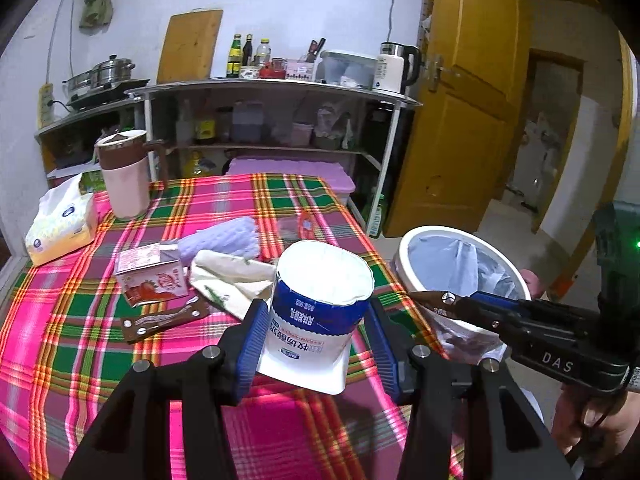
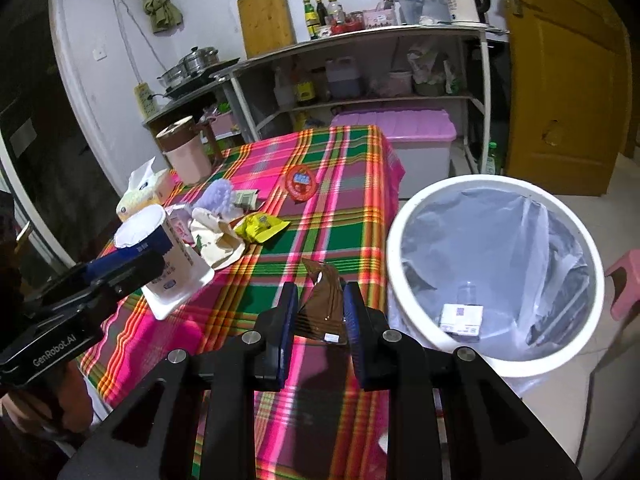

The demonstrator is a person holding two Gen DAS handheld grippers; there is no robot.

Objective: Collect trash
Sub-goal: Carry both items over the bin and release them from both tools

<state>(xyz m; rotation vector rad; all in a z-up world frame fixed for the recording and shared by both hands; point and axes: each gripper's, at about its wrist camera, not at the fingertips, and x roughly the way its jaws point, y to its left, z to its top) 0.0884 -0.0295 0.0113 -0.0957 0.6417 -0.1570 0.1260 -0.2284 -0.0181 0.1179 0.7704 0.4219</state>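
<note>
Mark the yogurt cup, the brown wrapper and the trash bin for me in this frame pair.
yogurt cup [image 1: 316, 320], left wrist view, on its blue and white printed side.
brown wrapper [image 2: 324, 300], right wrist view, on its crumpled middle between the pads.
trash bin [image 2: 404, 216], right wrist view, on the white rim's left side.

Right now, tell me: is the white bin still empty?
No, the right wrist view shows a small white box already lying at the bottom of the lined bin.
</note>
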